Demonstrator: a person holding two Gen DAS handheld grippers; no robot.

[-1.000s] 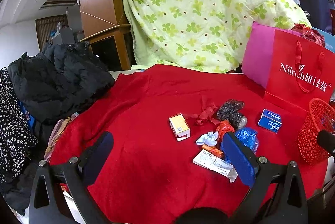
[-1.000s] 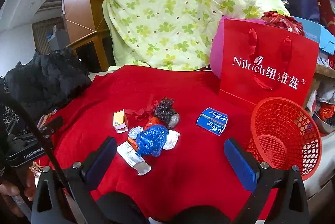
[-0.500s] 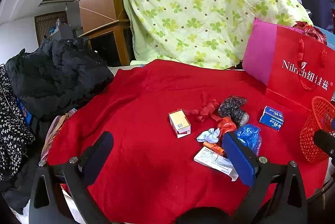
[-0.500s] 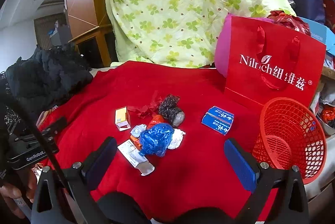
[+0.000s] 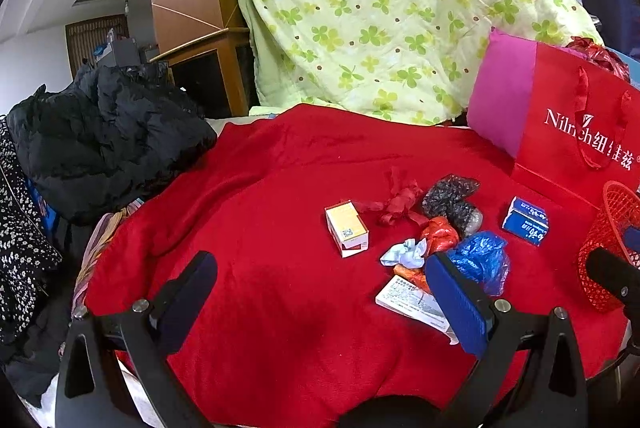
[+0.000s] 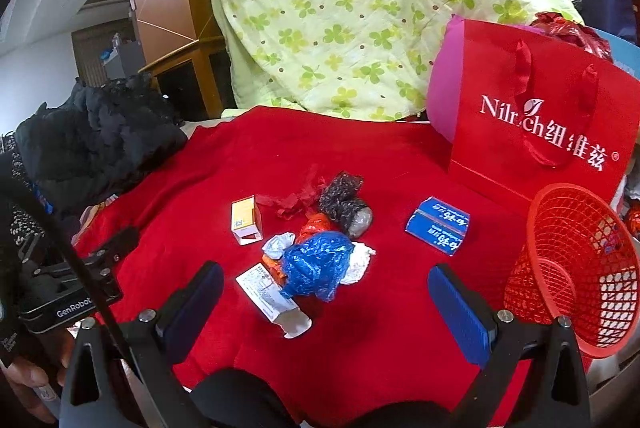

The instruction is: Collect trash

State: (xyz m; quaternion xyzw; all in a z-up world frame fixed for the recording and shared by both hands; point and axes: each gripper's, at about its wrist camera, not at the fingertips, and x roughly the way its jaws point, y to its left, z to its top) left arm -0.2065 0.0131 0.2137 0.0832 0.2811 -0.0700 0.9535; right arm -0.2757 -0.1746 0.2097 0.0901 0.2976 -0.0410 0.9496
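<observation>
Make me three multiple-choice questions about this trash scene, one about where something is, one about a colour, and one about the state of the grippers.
1. Where is the mesh basket?
A. right of the trash pile
B. on the black jacket
C. inside the gift bag

2. What colour is the crumpled plastic bag at the front of the pile?
A. green
B. blue
C. yellow

3. How are the left gripper and the right gripper?
A. both shut on trash
B. one holding a box
C. both open, holding nothing

Answers: 1 A, it stands at the right edge of the red cloth. 2 B, its plastic is blue. 3 C, the fingers stand wide apart above the cloth.
</observation>
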